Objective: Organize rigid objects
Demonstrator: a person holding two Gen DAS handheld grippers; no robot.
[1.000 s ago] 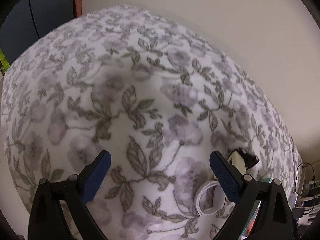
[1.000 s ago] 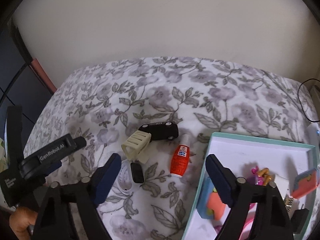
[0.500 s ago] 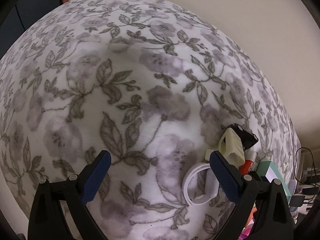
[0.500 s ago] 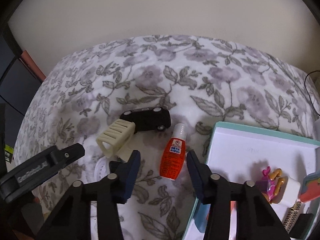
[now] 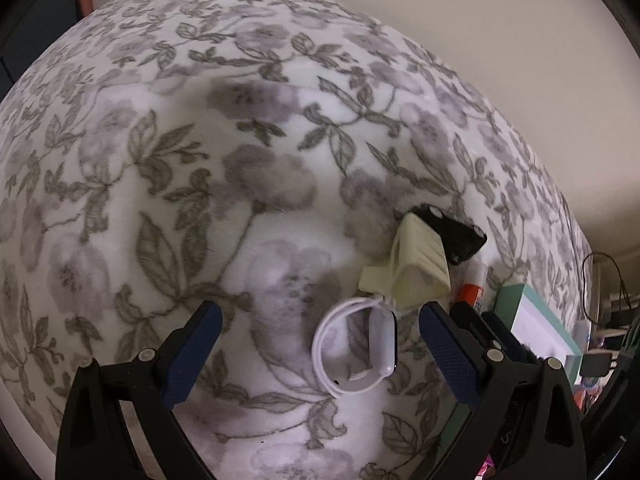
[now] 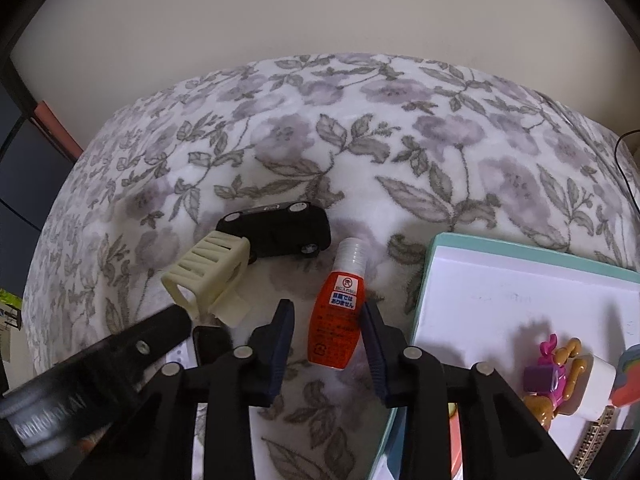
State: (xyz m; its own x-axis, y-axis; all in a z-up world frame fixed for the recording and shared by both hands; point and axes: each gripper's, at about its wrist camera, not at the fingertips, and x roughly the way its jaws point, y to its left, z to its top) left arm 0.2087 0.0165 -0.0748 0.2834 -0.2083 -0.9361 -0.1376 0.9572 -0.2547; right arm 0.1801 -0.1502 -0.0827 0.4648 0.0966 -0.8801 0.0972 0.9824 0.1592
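Left gripper is held wide open, nothing between the jaws yet. A white watch is framed just ahead of it, nearer the right fingertip than the left. Beyond that fingertip a cream clip is seen, with a black car touching its far side.

Right gripper is half open and set around the lower body of the orange bottle; the pads are just beside the sides, contact cannot be told. The bottle is lying flat on the blanket, cap pointing away from the tool. Ahead-left of the fingers the clip and car are seen. To the right, a tray already holding toys is placed just beside the fingers.

Judged step: bottle to be grasped, then moved right into the tray. For a good grasp, the jaws should be centred on the flat sides and closed squarely, since a rounded body may squirt out. The soft blanket should not be pinched with it. The tray rim must be cleared on the lift.
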